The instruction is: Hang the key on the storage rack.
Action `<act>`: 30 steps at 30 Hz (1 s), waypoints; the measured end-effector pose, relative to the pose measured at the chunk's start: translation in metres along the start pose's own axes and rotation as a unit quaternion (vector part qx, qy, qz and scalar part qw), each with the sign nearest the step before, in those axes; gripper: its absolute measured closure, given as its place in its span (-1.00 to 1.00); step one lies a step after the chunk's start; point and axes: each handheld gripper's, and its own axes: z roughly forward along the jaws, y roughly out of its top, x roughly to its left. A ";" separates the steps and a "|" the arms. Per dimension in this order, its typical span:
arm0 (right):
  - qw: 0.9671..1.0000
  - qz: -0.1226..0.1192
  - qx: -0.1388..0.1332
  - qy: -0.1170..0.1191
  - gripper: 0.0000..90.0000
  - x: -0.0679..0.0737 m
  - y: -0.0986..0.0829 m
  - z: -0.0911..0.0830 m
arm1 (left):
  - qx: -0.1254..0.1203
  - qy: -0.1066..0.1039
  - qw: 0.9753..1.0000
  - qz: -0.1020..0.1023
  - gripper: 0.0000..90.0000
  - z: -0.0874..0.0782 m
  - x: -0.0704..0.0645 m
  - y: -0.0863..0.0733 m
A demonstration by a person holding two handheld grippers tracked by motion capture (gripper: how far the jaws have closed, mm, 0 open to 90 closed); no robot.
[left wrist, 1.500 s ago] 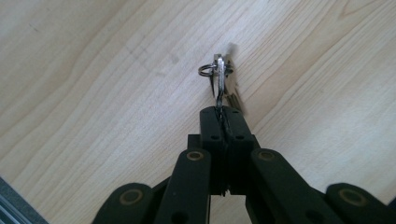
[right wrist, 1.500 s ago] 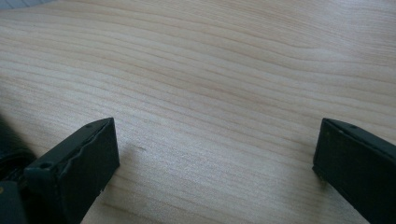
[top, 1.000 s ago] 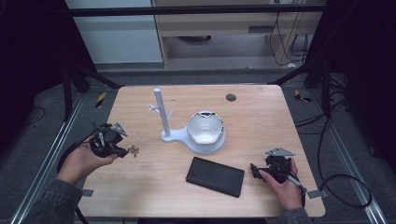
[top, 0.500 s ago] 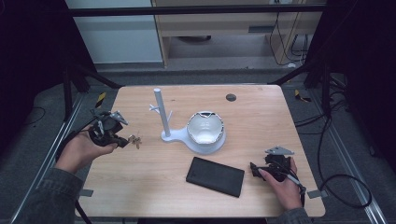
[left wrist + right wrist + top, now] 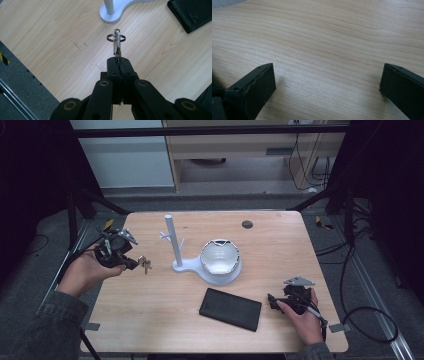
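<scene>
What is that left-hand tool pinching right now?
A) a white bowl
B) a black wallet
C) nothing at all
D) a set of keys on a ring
D: the left gripper has its fingers closed on the keys, whose metal ring sticks out past the tips above the wooden table; the wallet lies apart on the table.

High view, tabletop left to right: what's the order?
left gripper → keys → white stand post → white bowl → black wallet → right gripper
</scene>
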 end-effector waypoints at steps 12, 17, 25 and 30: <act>1.000 -0.002 0.001 -0.001 -0.99 0.000 0.000 0.000 | 0.003 0.009 1.000 0.008 0.97 -0.016 0.004 0.024; 1.000 -0.001 0.001 -0.001 -0.99 0.000 0.000 0.000 | 0.004 0.011 1.000 0.010 0.97 -0.021 0.005 0.033; 1.000 -0.002 0.001 -0.001 -0.99 0.000 0.000 0.000 | 0.004 0.015 1.000 0.015 0.97 -0.028 0.003 0.047; 1.000 -0.002 0.001 -0.001 -0.99 0.000 0.000 0.000 | 0.006 0.018 1.000 0.016 0.97 -0.029 0.003 0.054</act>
